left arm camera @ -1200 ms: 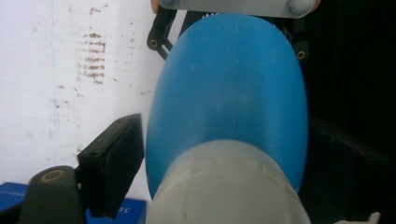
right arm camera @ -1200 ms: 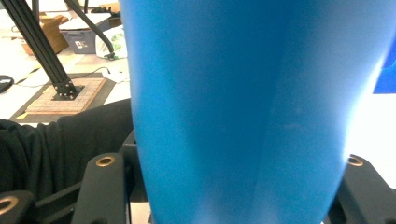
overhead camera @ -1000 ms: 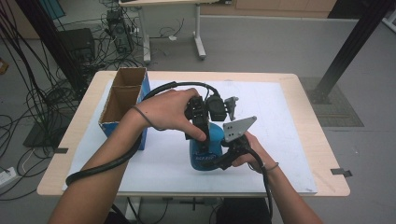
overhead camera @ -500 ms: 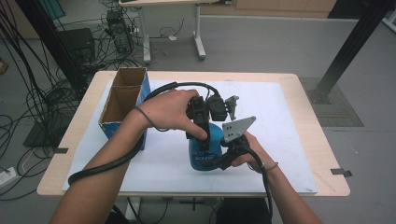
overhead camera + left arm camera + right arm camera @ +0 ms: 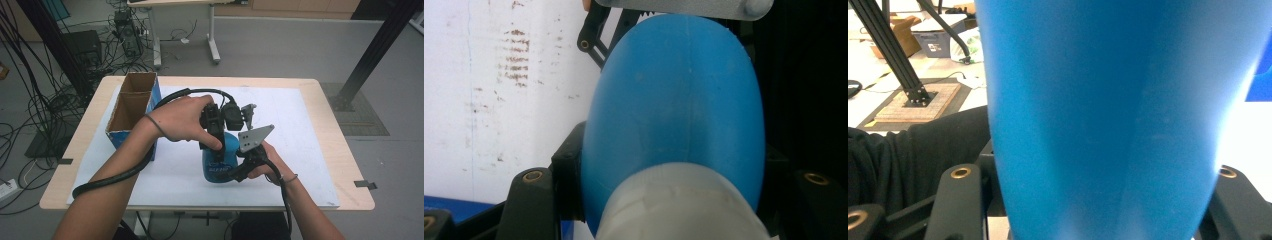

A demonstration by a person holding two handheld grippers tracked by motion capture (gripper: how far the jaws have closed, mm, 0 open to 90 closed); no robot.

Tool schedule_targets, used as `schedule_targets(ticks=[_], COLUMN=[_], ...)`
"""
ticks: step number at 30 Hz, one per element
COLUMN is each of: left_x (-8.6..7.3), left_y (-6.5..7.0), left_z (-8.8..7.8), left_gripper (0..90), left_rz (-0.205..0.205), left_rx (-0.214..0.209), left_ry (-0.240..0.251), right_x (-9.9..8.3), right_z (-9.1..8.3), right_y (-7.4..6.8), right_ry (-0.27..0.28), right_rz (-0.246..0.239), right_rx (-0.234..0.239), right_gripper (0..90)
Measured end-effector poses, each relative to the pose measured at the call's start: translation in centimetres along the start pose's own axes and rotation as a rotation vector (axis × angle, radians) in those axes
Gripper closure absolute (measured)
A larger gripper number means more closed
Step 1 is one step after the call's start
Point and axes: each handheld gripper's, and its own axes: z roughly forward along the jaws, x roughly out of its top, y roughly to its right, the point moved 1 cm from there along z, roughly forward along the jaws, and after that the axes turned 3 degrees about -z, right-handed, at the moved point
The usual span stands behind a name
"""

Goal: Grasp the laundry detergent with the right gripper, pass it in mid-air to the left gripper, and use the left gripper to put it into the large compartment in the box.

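Two hand-held grippers on one thing: nearest, the right hand-held gripper (image 5: 235, 167), low at the tabletop's near side, jaws clamped on either flank of the tall blue plastic bottle (image 5: 220, 159) around its lower body, as seen close up in the right gripper view (image 5: 1108, 125). Just beyond and above, the left hand-held gripper (image 5: 214, 131), reaching down over the bottle's top, jaws flanking the rounded blue shoulder (image 5: 674, 110) beside the pale grey cap (image 5: 679, 205), apparently pinching there. Bottle upright on the white mat (image 5: 310, 165) near the middle of the tabletop (image 5: 335, 115), long axis vertical, sandwiched between a grip from the side and a grip from above. Both equally close, so any twist or lift probably turning on that vertical axis. Farther left, an open brown cardboard box with blue sides (image 5: 131, 107), well apart
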Motion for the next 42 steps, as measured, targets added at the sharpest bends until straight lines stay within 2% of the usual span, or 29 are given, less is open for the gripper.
schedule_targets(ticks=[42], left_x=[0.22], left_y=[0.27], left_z=[-0.26], left_gripper=[37.1], left_rz=[0.008], left_rx=[0.009], left_ry=[0.004], right_x=[0.06], right_z=[-0.28], right_y=[-0.12], right_ry=[0.009], right_rz=[-0.004], right_rx=[-0.005], right_gripper=[40.3])
